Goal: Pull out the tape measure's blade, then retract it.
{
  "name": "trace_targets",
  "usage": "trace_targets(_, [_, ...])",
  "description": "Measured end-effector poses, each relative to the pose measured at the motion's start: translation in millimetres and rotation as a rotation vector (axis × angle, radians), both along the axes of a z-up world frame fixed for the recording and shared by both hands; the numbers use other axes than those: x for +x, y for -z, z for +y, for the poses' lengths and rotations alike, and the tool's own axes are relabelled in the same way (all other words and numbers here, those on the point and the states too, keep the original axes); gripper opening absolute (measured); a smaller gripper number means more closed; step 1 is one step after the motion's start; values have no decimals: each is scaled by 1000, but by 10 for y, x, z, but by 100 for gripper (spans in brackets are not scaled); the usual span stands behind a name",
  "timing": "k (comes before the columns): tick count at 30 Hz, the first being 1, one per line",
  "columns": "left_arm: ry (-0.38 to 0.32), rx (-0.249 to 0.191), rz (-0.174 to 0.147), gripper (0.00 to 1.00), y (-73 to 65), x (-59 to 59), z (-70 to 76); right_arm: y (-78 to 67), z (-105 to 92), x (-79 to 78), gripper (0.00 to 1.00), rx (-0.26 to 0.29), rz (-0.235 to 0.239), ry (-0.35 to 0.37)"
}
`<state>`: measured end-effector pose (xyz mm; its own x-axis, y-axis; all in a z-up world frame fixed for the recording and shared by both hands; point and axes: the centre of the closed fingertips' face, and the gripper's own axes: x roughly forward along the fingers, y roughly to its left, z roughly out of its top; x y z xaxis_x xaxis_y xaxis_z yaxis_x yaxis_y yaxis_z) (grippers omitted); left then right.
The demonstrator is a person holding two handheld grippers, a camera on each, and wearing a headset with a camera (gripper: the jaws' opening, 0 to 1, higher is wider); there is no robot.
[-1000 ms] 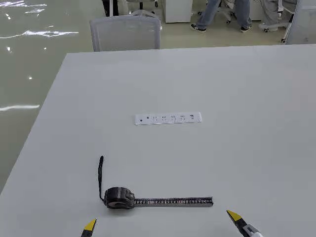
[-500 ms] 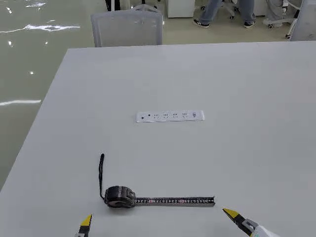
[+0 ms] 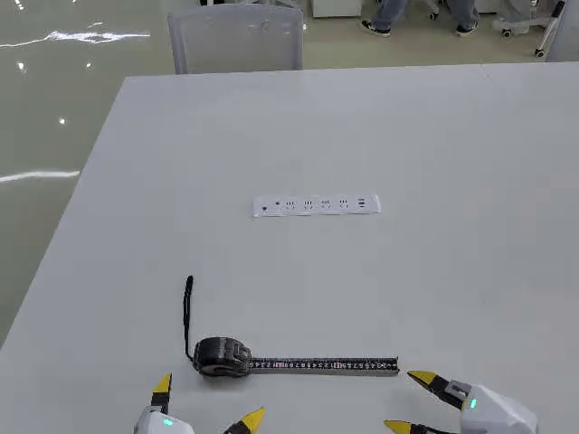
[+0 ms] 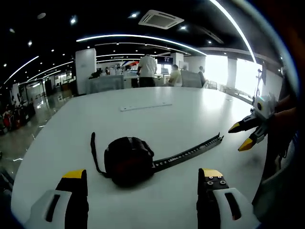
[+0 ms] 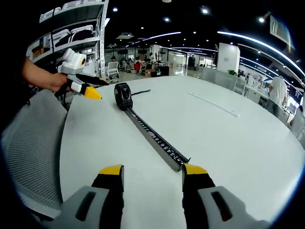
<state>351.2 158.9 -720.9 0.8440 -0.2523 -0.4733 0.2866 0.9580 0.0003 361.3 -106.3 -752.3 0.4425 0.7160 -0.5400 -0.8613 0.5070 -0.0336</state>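
Observation:
A dark tape measure [image 3: 220,356] lies on the white table [image 3: 362,136] near its front edge, wrist strap [image 3: 187,312] trailing away. Its blade [image 3: 323,365] is pulled out to the right and lies flat. My left gripper [image 3: 206,403] stands open just in front of the case [image 4: 128,160], with its yellow tips either side and apart from it. My right gripper [image 3: 405,401] is open close to the blade's end hook [image 5: 183,161], with nothing between its fingers. In the right gripper view the left gripper [image 5: 86,85] shows beside the case [image 5: 123,95]. In the left gripper view the right gripper [image 4: 241,136] shows past the blade's tip.
A white power strip [image 3: 316,205] lies flat at the table's middle. A grey mesh chair [image 3: 236,38] stands at the far edge. The table's left edge drops to a shiny floor [image 3: 45,108]. People stand and sit in the background beyond the table.
Both grippers have come forward into view toward the tape measure. The tape measure and its blade lie as before; the head camera has tilted down a little.

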Motion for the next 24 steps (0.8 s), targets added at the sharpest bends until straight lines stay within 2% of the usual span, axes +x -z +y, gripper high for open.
trace_targets(1, [0,0,0,93,0,2,0,4,-1,3,48,-1,0,-2])
trace_targets(6, [-46,24,1,89,10,162,42,73,-38,180,45,-44,8,-44])
trace_targets(16, [-95,17,37,84,79,287,96,155,-65,360,37,-95,23,-111])
trace_targets(20, [-106,29,49,83,107,331,118,205,-80,419,35,-125,30,-151])
trace_targets(24, [-119,23,64,81,144,381,129,263,-95,477,32,-148,35,-192])
